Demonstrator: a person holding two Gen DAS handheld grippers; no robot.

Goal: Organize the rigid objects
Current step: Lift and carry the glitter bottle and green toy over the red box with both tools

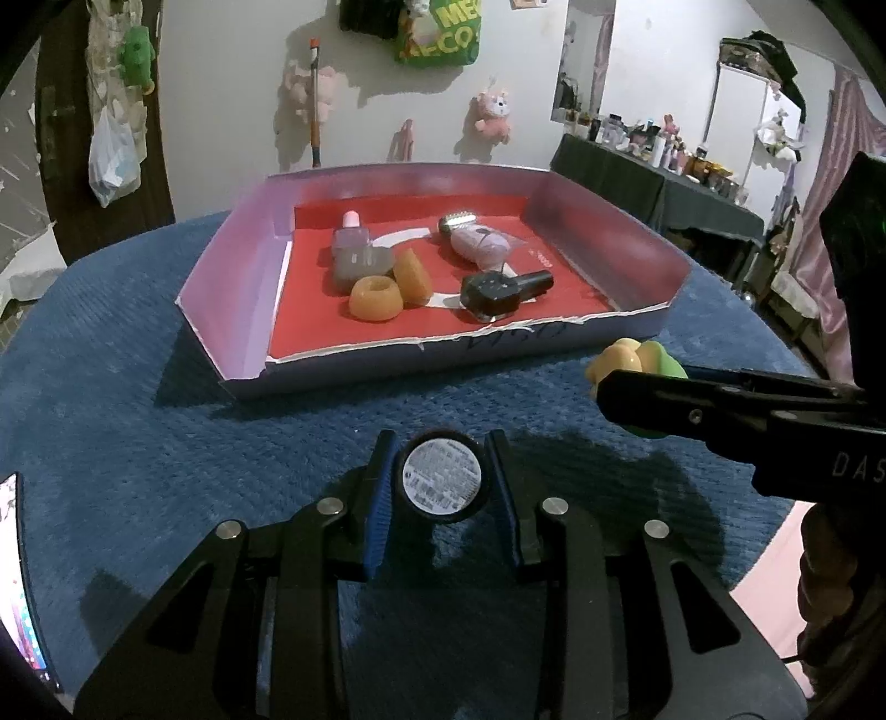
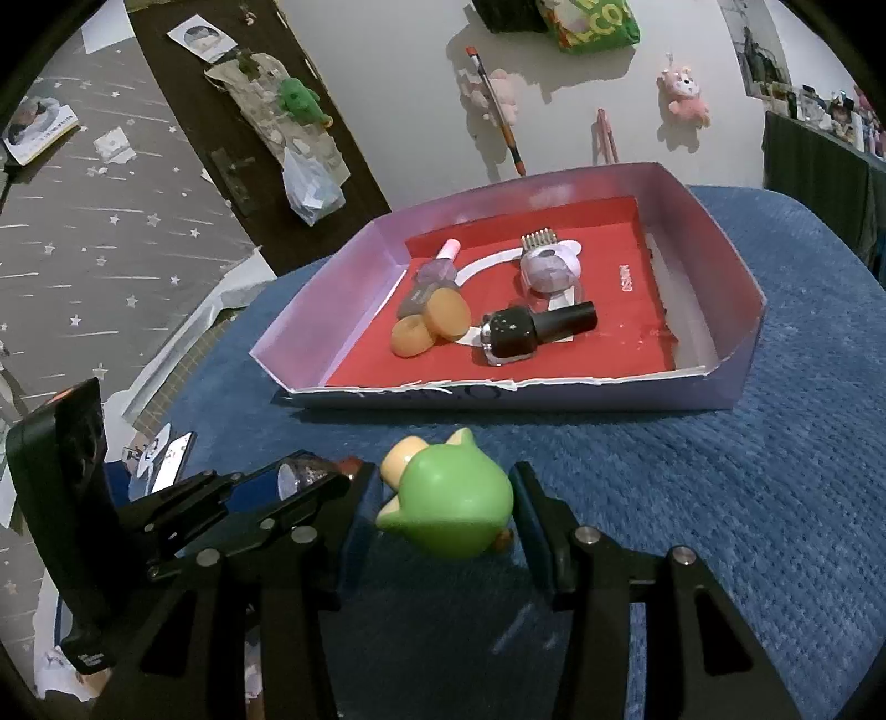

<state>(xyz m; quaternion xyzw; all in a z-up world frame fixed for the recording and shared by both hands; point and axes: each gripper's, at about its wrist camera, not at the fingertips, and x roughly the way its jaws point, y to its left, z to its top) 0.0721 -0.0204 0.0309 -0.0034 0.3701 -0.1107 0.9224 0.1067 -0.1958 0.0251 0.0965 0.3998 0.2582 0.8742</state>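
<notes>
Though print covers the round white label (image 1: 441, 477) on the end of the small dark container (image 1: 443, 507) in the left gripper (image 1: 441, 487), it is too fine to read. The blue-padded fingers (image 1: 378, 531) are drawn in narrow and clamp that container from both sides, above the blue cloth-covered bench (image 1: 166, 443). Its body runs back out of sight between them.

On the right gripper (image 2: 451, 498), seen side-on from the left camera, the letters "DAS" show before the edge cuts them off. Its fingers (image 2: 534, 531) hold a glossy green toy figure (image 2: 457, 507) with small pointed ears and a cream-yellow part at the front, close on both sides; it is just short of the tray.

Ahead sits a shallow cardboard tray (image 1: 221, 277) with lilac walls and a torn front edge, on the bench. Dark writing on that front wall is too broken to read. A small pale word on its red floor stays illegible. Inside lie a black nail polish bottle (image 2: 512, 332), a greyish bottle with a pink cap (image 1: 354, 252), two orange ring-shaped pieces (image 1: 376, 299) touching each other, and a pale lilac trimmer in clear wrap (image 2: 548, 268).

A green bag on the wall (image 1: 440, 33) is cut off, showing only "ME" and "ECO".
</notes>
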